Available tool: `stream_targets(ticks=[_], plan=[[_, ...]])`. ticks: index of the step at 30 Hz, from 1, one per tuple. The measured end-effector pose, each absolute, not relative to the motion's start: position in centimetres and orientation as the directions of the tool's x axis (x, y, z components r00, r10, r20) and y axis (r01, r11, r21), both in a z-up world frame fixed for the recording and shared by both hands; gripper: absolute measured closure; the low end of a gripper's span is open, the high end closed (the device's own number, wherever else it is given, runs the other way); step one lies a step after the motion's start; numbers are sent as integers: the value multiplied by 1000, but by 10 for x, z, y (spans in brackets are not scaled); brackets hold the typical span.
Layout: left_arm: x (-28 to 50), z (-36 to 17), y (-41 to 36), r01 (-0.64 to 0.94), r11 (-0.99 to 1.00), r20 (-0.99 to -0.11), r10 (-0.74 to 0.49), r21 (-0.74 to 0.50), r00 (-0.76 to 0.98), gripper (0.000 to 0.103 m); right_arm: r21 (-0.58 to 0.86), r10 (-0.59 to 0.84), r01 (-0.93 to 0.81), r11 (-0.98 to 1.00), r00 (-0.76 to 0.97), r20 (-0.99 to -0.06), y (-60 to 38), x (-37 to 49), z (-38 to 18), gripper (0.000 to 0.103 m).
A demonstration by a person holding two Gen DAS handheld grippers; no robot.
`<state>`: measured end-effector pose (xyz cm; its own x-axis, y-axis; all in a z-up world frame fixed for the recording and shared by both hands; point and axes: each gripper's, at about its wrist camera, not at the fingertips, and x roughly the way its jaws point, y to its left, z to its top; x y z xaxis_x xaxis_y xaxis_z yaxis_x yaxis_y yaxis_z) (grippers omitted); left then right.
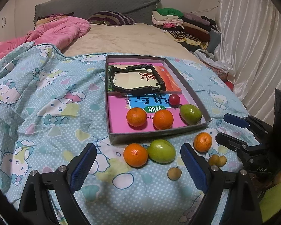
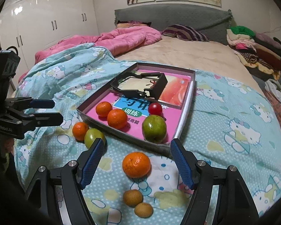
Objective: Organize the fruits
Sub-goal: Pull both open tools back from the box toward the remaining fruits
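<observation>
Left wrist view: lone longan [image 1: 174,173] unseen from right; left gripper [image 1: 138,161], right gripper [image 2: 137,161] both spread, empty.

The book title [image 1: 149,101] is partly covered by the black frame [image 1: 136,79] and the cherry tomato [image 1: 174,99]. In the right wrist view, the green fruit [image 2: 92,136] outside the box is partly hidden by a fingertip [image 2: 95,153] — its lower edge cannot be seen.

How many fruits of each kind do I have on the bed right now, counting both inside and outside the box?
Orange mandarins: 4, two in the box, two on the sheet
Green fruits: 2, one in the box, one on the sheet
Small red fruit: 1, in the box
Small tan fruits: 3, all on the sheet
Total: 10
</observation>
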<state>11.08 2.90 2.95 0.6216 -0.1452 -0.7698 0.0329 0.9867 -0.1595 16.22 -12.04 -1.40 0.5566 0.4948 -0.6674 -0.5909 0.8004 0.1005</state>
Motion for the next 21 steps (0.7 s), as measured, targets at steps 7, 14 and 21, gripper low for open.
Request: stream_targets(ticks=[7,14,21], plan=[[103,17,27,45,985,-781,-159,-165,604,12,125,472,-557,821,541,-696,-134,142,-31,28],[95,4,23,55,986,-798,-157,-154,582,12,144,460,-525,839,540,-705,-143,132,-35,28],[89,-5,18,64,987,-811,-160,-150,562,12,122,439,-531,839,526,-729,-137,125,-43,28]])
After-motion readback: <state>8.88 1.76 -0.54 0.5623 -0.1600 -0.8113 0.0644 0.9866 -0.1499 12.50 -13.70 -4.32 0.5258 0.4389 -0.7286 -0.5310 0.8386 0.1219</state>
